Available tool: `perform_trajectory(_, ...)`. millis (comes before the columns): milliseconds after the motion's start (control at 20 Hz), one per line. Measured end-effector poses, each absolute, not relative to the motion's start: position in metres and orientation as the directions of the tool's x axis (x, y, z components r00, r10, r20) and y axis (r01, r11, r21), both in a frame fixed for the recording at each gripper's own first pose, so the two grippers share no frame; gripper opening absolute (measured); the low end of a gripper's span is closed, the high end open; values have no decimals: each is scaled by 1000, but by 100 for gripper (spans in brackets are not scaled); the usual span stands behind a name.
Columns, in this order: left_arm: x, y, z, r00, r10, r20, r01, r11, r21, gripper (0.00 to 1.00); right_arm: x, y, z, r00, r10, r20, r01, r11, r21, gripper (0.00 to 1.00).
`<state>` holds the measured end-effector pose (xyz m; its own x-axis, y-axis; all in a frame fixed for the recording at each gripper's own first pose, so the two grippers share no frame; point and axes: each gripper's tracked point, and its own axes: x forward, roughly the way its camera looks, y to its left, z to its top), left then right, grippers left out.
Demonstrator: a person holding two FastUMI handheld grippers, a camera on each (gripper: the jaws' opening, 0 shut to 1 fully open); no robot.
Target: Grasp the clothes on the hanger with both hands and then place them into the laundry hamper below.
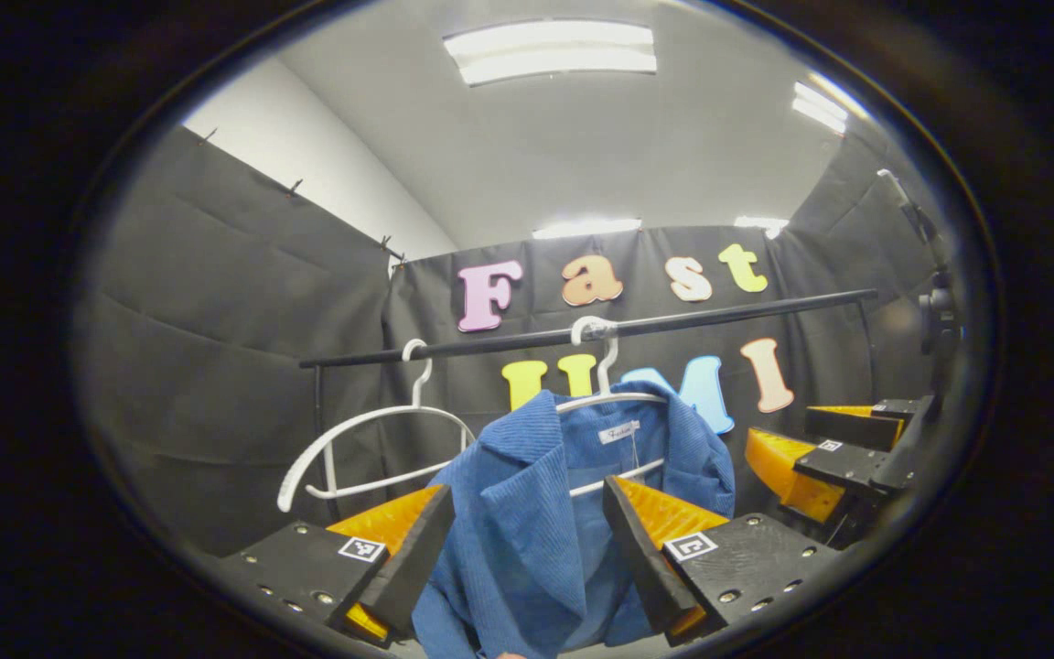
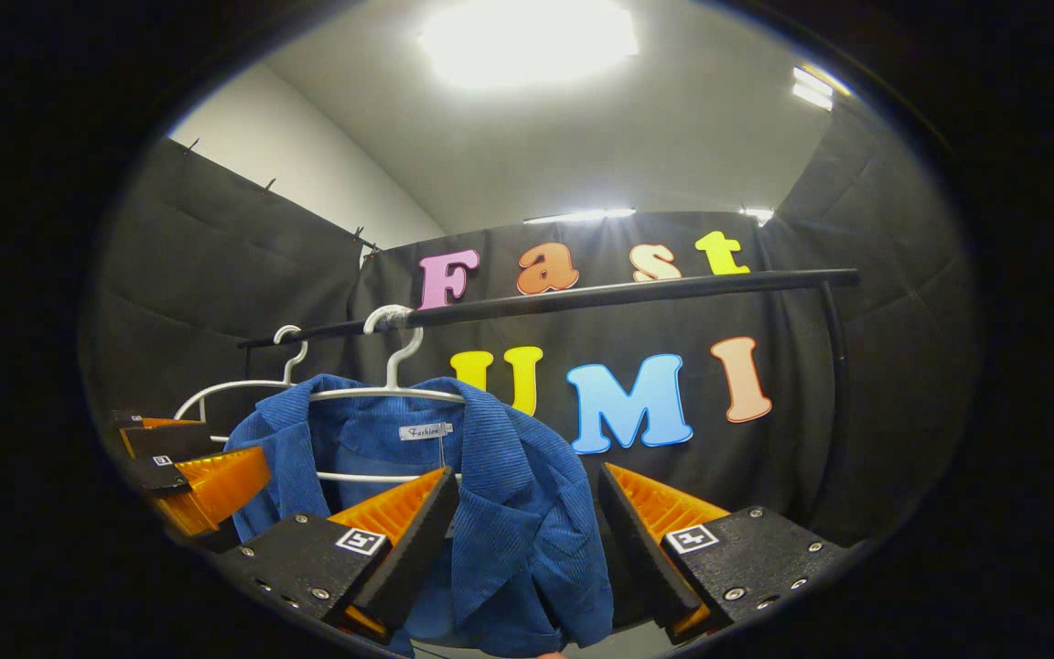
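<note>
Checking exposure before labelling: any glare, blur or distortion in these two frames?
Right gripper view: the ceiling light blows out to a white blob; the blue jacket stays sharp. Left gripper view: the ceiling panel keeps its outline, and the jacket's ribbing is crisp. In both, the fisheye bows the black rail and booth edges.

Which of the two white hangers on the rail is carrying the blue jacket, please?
The hanger under the jacket's collar, in front of both grippers. The other hanger, beside it on the rail, hangs bare.
</note>
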<state>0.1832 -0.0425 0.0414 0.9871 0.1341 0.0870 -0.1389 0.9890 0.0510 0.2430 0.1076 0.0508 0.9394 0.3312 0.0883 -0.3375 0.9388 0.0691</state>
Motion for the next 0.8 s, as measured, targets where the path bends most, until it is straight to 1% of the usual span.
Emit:
perform_trajectory(150,200,-48,33,985,155,76,-158,987,41,93,257,121,46,926,367,89,-373,925,72,95)
perform_trajectory(300,215,-45,16,980,194,39,-195,980,36,93,271,131,39,916,392,89,-398,915,60,96)
perform_trajectory(350,220,-42,10,977,210,27,-211,977,42,94,275,134,35,914,398,81,-403,913,58,95)
perform_trajectory(500,231,-34,-9,966,258,-16,-257,965,42,94,286,141,22,904,425,54,-428,901,73,95)
perform_trajectory(550,233,-32,-14,962,271,-25,-270,962,35,93,291,143,18,901,431,47,-434,898,78,95)
perform_trajectory(600,236,-30,-18,958,283,-33,-282,959,32,94,296,147,13,900,434,39,-436,896,80,95)
perform_trajectory(700,238,-29,-24,953,301,-41,-300,953,40,93,304,150,5,900,435,28,-436,896,81,95)
perform_trajectory(800,236,-28,-27,947,320,-34,-318,946,60,94,309,155,-3,898,439,18,-439,895,77,95)
